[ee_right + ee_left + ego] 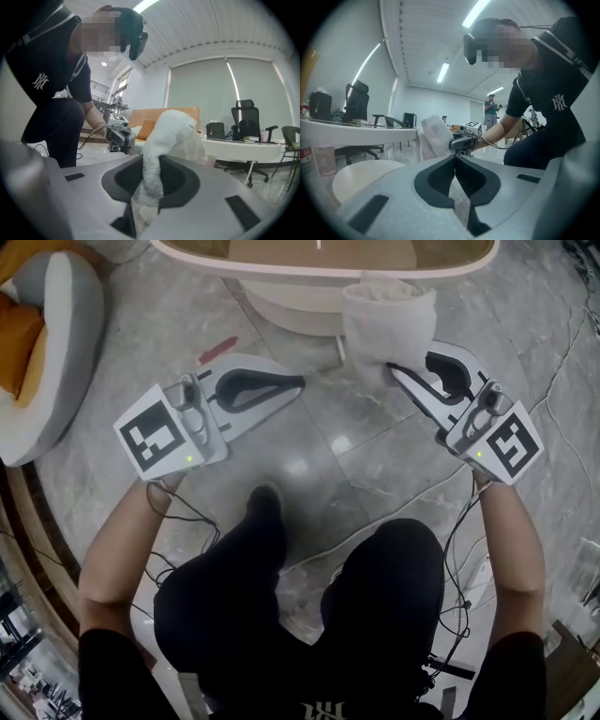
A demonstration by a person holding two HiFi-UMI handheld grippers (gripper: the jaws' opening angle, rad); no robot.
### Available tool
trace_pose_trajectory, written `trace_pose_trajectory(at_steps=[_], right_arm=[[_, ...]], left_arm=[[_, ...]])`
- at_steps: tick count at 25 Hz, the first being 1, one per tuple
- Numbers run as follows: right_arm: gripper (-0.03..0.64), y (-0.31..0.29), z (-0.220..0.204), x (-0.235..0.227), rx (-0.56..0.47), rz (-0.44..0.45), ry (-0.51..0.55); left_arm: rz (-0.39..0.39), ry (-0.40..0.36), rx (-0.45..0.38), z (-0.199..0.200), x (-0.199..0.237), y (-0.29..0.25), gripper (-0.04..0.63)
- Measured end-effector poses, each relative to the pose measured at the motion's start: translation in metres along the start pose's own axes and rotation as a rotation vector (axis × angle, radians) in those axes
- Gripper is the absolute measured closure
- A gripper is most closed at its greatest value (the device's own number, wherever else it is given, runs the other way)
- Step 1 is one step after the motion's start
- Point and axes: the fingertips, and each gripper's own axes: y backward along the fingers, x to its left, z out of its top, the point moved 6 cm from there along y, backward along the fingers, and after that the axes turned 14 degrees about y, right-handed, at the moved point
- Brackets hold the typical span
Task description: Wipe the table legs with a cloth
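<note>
**Head view.** The left gripper (300, 383) lay left of centre and the right gripper (392, 368) right of centre, both pointing toward the top of the frame over a grey marble floor (328, 442). The right gripper's jaws were clamped on a white cloth (388, 319). The cloth stood bunched above the jaw tips at upper centre, just before the pale pedestal (292, 307) of the round table (187, 253). Whether cloth and pedestal touched could not be told. The left gripper's jaws were pressed together with nothing between them, well apart from the cloth. A grey and orange cushion (58, 329) occupied the upper left, and a small red mark (217, 350) lay on the floor near the left gripper. The person's dark-trousered legs (375, 596) filled the lower centre, with one shoe (267, 498) set forward and thin cables (394, 521) trailing beside it.

**Left gripper view.** The dark jaw pads met along one line.

**Right gripper view.** The fluffy cloth was pinched between the dark pads and rose above them.
</note>
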Motion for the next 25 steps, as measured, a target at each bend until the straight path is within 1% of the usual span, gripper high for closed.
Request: trace_pose_trajectory(at_steps=[4,7,10,12,15,19,23,25], right_arm=[[0.534,-0.005,-0.022,-0.009,0.009,-0.042,-0.030],[0.534,-0.007,-0.036,-0.015,0.009,-0.069,-0.054],[0.534,-0.014,-0.048,-0.021,0.029,-0.079,-0.049],[0.534,-0.016,-0.054,-0.026,0.034,-0.102,-0.060],[0.535,-0.019,-0.061,-0.030,0.041,-0.133,-0.068],[0.537,-0.025,-0.075,-0.028,0.054,-0.156,-0.070],[0.537,-0.035,-0.082,-0.023,0.098,-0.147,-0.050],[0.537,-0.037,-0.084,-0.022,0.110,-0.145,-0.056]], left_arm=[[-0.013,-0.049,0.011,-0.008,0.002,-0.005,0.591],[-0.033,-0.067,0.014,-0.015,0.002,-0.010,0.591],[-0.055,-0.071,0.027,-0.024,0.006,-0.017,0.591],[-0.060,-0.063,0.035,-0.029,0.009,-0.022,0.591],[-0.065,-0.048,0.034,-0.032,0.013,-0.026,0.591],[-0.069,-0.052,0.027,-0.039,0.017,-0.027,0.591],[-0.076,-0.068,0.030,-0.041,0.018,-0.028,0.591],[-0.082,-0.066,0.038,-0.042,0.016,-0.028,0.591]])
